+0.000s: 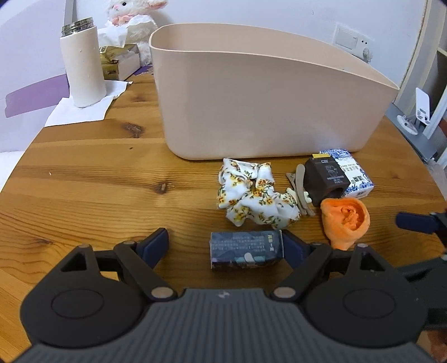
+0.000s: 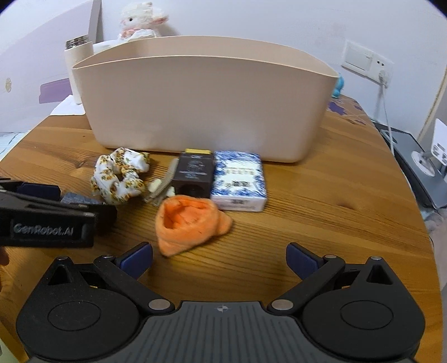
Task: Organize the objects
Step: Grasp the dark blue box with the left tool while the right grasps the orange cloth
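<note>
A beige plastic bin [image 1: 251, 106] [image 2: 201, 106] stands on the wooden table [image 1: 97, 181]. In front of it lie a floral scrunchie [image 1: 251, 195] [image 2: 120, 176], a hair clip [image 1: 300, 190] [image 2: 163, 184], a dark brown box [image 1: 327, 176] [image 2: 192, 173], a blue-and-white box [image 1: 354, 173] [image 2: 240, 181] and an orange cloth [image 1: 345, 220] [image 2: 187, 223]. My left gripper [image 1: 223, 245] is open; a dark blue box [image 1: 244, 250] lies between its fingers, touching the right finger [image 1: 293, 245]. My right gripper [image 2: 219, 259] is open and empty, just short of the orange cloth.
A white bottle [image 1: 82, 64] stands on white paper [image 1: 83, 109] at the back left, by a tissue box [image 1: 120, 61] and a plush lamb [image 1: 134, 16]. A wall socket [image 2: 366, 60] and cable are at the back right. The table edge curves off at the right.
</note>
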Motion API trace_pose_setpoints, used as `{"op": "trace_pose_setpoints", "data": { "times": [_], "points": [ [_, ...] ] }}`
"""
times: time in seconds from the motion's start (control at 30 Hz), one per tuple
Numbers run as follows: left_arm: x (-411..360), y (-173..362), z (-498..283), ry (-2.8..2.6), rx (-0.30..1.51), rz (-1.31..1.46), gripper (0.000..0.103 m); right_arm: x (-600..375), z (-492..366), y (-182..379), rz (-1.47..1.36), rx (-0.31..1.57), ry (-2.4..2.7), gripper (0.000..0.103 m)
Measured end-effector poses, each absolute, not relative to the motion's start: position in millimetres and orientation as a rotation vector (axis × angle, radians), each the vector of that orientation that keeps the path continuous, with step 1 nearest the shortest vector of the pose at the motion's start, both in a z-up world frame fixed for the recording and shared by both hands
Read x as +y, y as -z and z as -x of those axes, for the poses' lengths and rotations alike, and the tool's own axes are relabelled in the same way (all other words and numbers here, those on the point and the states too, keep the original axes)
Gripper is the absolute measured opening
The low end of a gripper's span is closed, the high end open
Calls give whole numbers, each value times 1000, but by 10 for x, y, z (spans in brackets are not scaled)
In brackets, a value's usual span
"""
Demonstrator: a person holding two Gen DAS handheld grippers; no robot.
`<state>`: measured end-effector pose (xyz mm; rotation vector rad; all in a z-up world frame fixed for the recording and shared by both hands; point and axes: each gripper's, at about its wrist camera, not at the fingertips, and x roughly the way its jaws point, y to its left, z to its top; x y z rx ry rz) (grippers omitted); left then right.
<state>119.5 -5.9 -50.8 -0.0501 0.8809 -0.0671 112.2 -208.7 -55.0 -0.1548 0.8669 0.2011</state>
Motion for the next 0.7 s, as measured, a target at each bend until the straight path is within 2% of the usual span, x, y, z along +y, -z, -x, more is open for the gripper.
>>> {"op": "trace_pose_setpoints", "data": {
  "times": [0.1, 0.23, 0.37, 0.43, 0.47, 0.53, 0.63, 0.7],
  "points": [
    [-43, 526, -1177, 77, 875, 29, 86, -2015, -1156, 584, 170, 860, -210, 103],
    [20, 522, -1165, 109, 876, 17, 78, -1932, -1115, 594, 201, 816, -227, 101],
    [63, 517, -1134, 147, 857, -3, 70, -1909, -1078, 594, 216, 784, -254, 92],
    [73, 513, -1127, 147, 854, -31, 63, -1927, -1057, 572, 212, 778, -261, 84],
    [65, 511, -1126, 142, 855, -53, 58, -1936, -1059, 561, 203, 776, -257, 76],
    [65, 509, -1118, 138, 852, -60, 55, -1962, -1095, 543, 178, 785, -248, 67],
    [68, 507, -1116, 136, 850, -59, 53, -2001, -1121, 524, 137, 799, -255, 49],
    [79, 511, -1113, 137, 848, -54, 52, -1987, -1113, 528, 136, 799, -267, 27]
  ]
}}
